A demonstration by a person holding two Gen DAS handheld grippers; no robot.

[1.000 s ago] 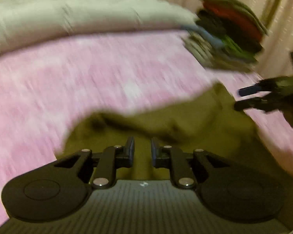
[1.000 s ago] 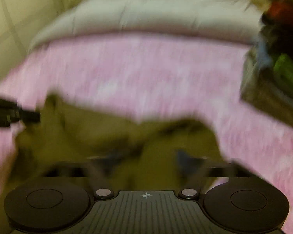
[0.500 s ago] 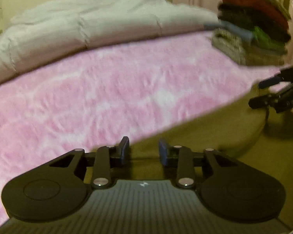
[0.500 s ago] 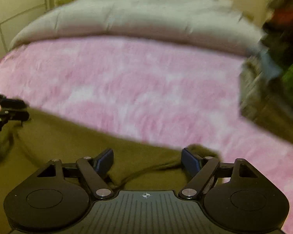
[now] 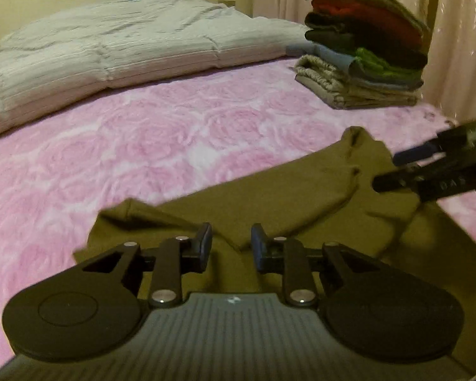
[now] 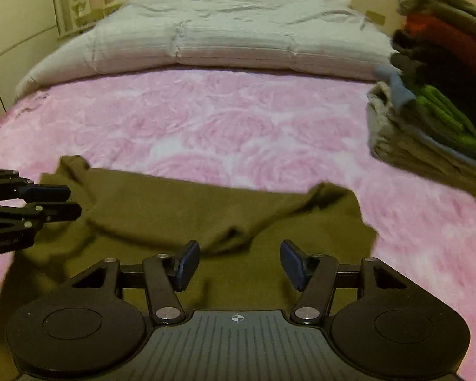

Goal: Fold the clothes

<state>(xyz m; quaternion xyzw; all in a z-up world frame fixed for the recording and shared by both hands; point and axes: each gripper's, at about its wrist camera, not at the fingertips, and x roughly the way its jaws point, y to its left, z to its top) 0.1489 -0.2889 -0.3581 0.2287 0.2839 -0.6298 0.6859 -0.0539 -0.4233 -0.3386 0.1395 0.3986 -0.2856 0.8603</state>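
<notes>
left gripper (image 5: 231,243): fingers apart, holding nothing
right gripper (image 6: 240,265): spread wide, holding nothing
shirt (image 6: 181,209): olive, on pink blanket (image 6: 238,120)

- One olive garment (image 6: 181,219), at 6 o'clock.
- One stack of folded clothes (image 6: 438,101), at 2 o'clock.
- One pink blanket (image 6: 206,120).
- One grey duvet (image 6: 212,31), at 12 o'clock.
- Two grippers: left (image 5: 231,246), right (image 6: 239,265).
</notes>
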